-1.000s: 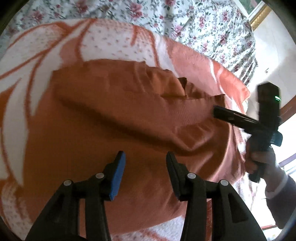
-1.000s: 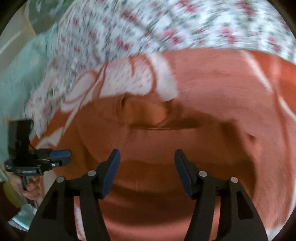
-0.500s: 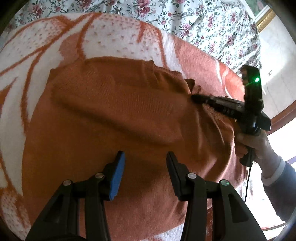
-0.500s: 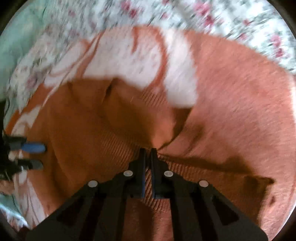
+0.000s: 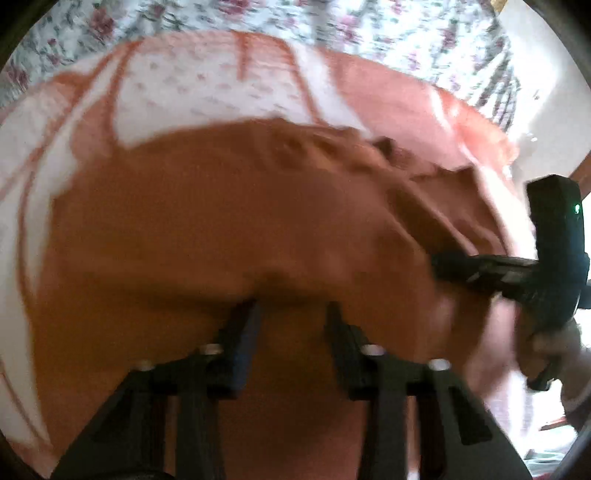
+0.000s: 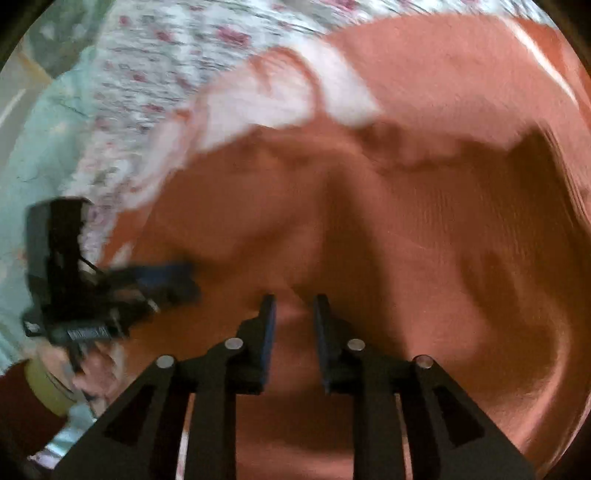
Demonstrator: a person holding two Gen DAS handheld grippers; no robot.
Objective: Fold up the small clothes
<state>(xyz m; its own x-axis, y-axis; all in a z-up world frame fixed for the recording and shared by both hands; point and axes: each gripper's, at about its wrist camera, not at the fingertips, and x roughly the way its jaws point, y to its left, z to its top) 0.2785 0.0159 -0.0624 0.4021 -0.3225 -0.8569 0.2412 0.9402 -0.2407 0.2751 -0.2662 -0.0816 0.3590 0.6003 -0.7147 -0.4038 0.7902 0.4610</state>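
Garment: orange knit garment (image 5: 207, 229) lies rumpled on an orange-and-white blanket (image 5: 207, 92), over a floral sheet (image 5: 388, 29).
Left claw (image 5: 293, 310): angled steeply down, jaws just narrowed, tips at a raised fold; grip unclear.
Right claw (image 6: 293, 304): tilted down, jaws just reopened slightly, cloth bunched between.

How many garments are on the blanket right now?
1. An orange knit garment lies rumpled on the orange-and-white blanket, filling the middle of both wrist views. Anything beneath its folds would be hidden.
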